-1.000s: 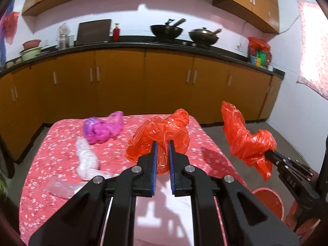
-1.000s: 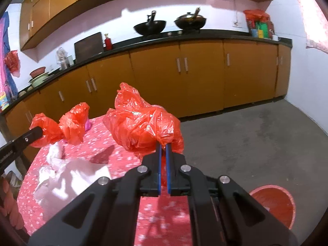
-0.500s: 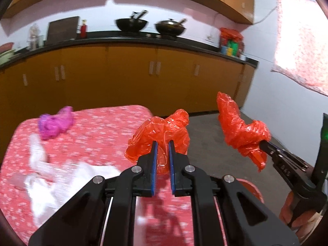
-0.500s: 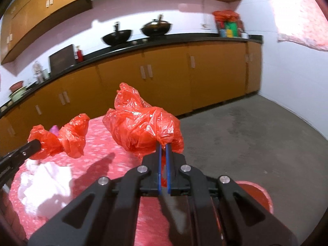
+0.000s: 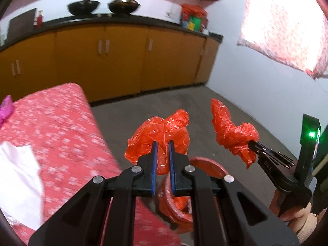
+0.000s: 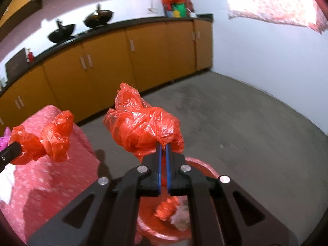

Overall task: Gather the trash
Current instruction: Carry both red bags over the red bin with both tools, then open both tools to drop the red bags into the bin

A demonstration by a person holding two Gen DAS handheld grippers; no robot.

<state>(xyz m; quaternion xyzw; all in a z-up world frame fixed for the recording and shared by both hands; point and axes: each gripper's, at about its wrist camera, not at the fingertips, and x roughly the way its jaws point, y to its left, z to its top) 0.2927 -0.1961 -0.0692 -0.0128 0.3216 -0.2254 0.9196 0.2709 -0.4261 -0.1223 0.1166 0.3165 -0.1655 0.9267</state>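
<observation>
Below — red bin (image 6: 196, 164), floral table (image 5: 61, 127) beside

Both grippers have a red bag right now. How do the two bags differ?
The left gripper holds its red bag as a rounded bunch; the right gripper holds its red bag with a tall peak sticking up. The right gripper's bag hangs above the red bin; the left gripper's is nearer the table edge. Both are crumpled thin red plastic, pinched and airborne.
</observation>
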